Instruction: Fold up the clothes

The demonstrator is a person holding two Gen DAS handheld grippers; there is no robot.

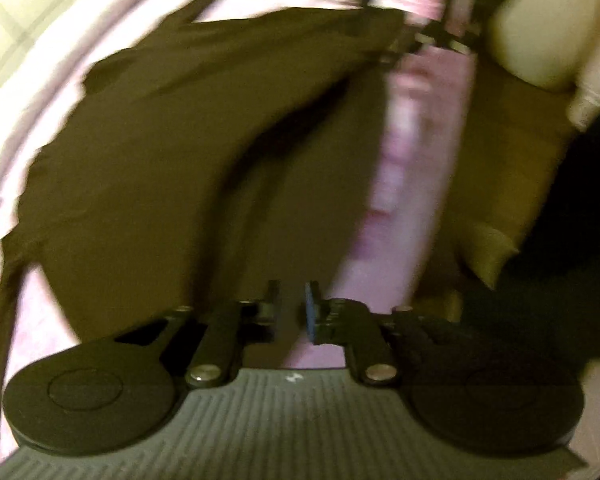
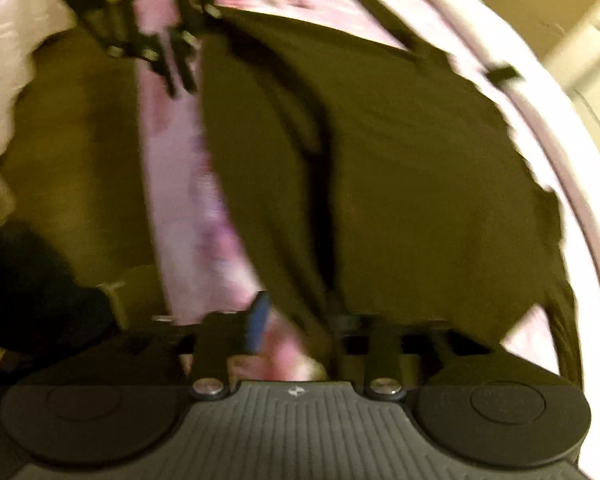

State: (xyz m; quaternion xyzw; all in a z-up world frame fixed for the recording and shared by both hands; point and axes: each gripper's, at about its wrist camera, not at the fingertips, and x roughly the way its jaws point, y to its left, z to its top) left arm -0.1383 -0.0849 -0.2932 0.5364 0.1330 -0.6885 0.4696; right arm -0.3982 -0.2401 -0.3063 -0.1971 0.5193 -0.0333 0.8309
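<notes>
A dark olive-brown garment (image 1: 180, 152) lies spread on a pink bedsheet (image 1: 412, 152); it also shows in the right wrist view (image 2: 380, 168). My left gripper (image 1: 293, 312) sits at the garment's near edge with its jaws close together and dark cloth between them. My right gripper (image 2: 296, 320) is at the garment's other corner, its jaws wider apart over cloth and sheet; blur hides whether it grips. Each gripper shows far off in the other's view: the right one (image 1: 424, 36) and the left one (image 2: 168, 60).
The pink sheet (image 2: 188, 200) covers a bed. A tan floor (image 1: 512, 152) lies beside it. A white cloth (image 2: 4, 60) and a dark shape (image 2: 32, 288) are at the left. Both views are motion-blurred.
</notes>
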